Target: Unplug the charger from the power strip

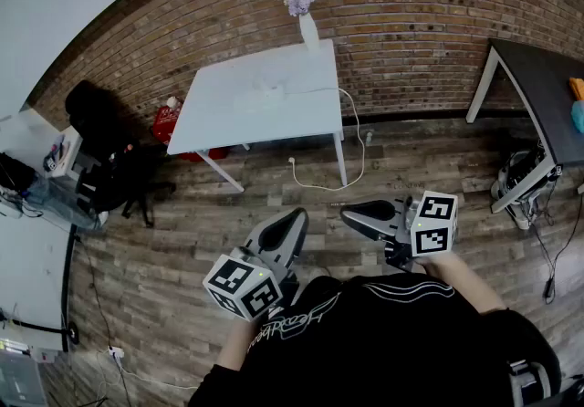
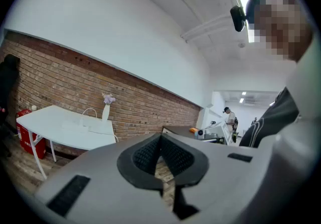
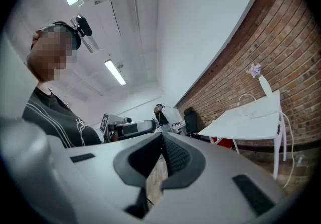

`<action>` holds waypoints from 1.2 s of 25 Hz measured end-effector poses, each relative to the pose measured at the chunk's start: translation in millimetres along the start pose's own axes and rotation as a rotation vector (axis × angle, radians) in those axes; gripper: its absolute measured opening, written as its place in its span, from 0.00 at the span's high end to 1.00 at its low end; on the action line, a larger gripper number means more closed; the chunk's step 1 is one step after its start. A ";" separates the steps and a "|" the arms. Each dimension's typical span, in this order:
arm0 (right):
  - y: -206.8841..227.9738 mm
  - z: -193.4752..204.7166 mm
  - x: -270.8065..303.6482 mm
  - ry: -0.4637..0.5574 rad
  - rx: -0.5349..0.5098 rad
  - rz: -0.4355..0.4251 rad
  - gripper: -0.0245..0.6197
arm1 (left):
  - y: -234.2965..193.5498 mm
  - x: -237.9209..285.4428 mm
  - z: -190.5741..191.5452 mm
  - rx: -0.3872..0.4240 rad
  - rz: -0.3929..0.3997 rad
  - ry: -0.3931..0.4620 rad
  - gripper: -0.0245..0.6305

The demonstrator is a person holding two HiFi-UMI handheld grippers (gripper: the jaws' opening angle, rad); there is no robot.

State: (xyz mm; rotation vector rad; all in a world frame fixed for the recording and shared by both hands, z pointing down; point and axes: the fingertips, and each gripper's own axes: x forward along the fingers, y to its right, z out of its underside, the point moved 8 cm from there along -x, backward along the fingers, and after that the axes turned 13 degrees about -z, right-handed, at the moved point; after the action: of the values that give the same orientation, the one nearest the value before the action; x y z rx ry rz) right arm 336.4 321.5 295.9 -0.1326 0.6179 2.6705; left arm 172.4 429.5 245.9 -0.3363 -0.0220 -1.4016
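Observation:
In the head view a white table [image 1: 219, 118] stands against the brick wall, well ahead of me. On it lies a pale power strip [image 1: 262, 100]; from here I cannot make out the charger on it. A white cable [image 1: 354, 127] hangs off the table's right edge and loops across the floor. My left gripper [image 1: 295, 219] and right gripper [image 1: 350, 212] are held close to my body, far short of the table, both shut with nothing between the jaws. The left gripper view shows its closed jaws [image 2: 161, 141] with the table [image 2: 50, 126] far off at the left; the right gripper view shows its closed jaws [image 3: 161, 141].
A vase of purple flowers [image 1: 307, 24] stands at the table's back edge. A red object [image 1: 165, 123] and a black chair [image 1: 99, 127] sit left of the table. There is a dark table [image 1: 547, 90] at the right and a cluttered desk [image 1: 36, 191] at the left. Another person [image 2: 229, 117] stands far away.

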 end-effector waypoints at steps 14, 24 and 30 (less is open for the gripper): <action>33.4 5.6 36.0 -0.017 0.035 0.018 0.97 | -52.3 8.0 2.8 -0.043 -0.001 -0.013 0.96; 97.4 12.3 74.7 -0.007 0.123 0.078 0.97 | -127.9 45.7 -0.1 -0.098 0.016 -0.089 0.96; 142.3 12.9 111.6 0.001 0.170 0.109 0.96 | -189.4 70.0 -7.8 -0.151 0.028 -0.112 0.96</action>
State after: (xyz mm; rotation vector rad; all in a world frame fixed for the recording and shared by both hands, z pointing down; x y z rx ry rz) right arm 177.4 249.5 344.9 -0.0543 0.8723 2.7063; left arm 0.1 335.9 294.7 -0.5384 -0.0035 -1.3590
